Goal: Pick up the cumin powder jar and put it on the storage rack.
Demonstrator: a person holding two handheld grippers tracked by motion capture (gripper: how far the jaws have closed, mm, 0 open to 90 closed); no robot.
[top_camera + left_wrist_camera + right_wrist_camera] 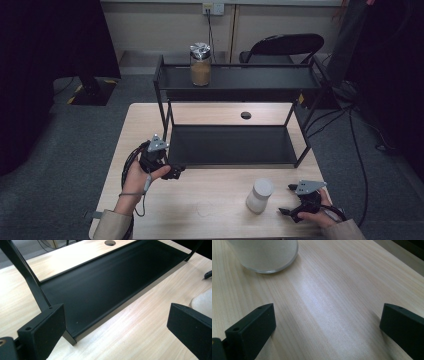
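A white jar (260,196) with a white lid stands on the wooden table (215,200), front right of centre. My right gripper (286,199) is just right of it, open and holding nothing. In the right gripper view the jar's base (265,255) sits at the top left, ahead of the open gripper (327,312). My left gripper (175,171) hovers open at the front left corner of the black rack's lower shelf (230,145). In the left gripper view its gripper (115,315) faces that shelf (105,287), and the white jar (203,302) shows at the right edge.
A glass jar of brown contents (200,65) with a metal lid stands on the rack's top shelf (250,79). A cable hole (245,115) lies in the table behind the rack. A black chair (285,47) stands beyond the table.
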